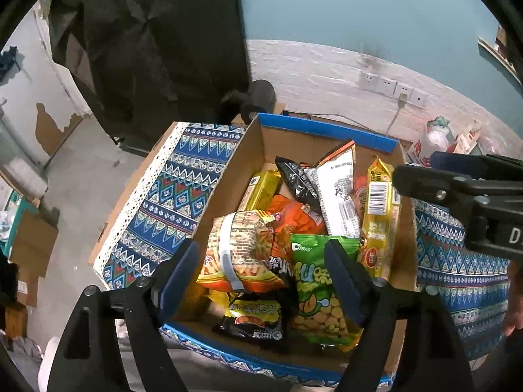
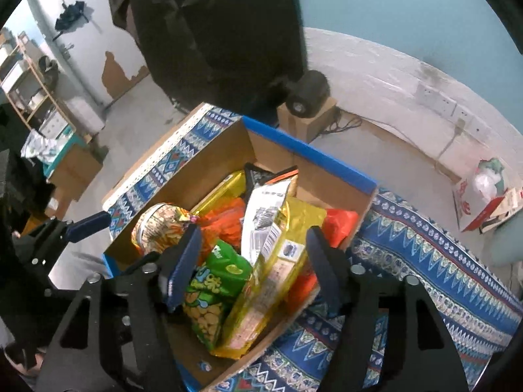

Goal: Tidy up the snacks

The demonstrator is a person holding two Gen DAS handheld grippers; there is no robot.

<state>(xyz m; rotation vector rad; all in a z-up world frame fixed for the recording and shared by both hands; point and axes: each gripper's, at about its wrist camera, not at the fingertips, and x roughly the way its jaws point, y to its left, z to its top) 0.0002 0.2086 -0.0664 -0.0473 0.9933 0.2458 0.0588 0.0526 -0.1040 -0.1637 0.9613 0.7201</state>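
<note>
Lived-in home room, part storage: teal wall (image 1: 359,3) over white-painted brick (image 1: 313,62) with a row of wall sockets (image 1: 392,89), bare concrete floor (image 2: 153,114), stacked cardboard boxes (image 1: 29,245), wooden shelf rack (image 2: 29,81), patterned tablecloth (image 2: 425,245), peeling door (image 2: 98,42)

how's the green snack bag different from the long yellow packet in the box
The green snack bag is short and wide, showing round biscuits; the long yellow packet is narrow, shiny gold, with a barcode label. The green bag lies low among the other snacks; the yellow packet leans up against the cardboard box side. Both are sealed and inside the box.
</note>
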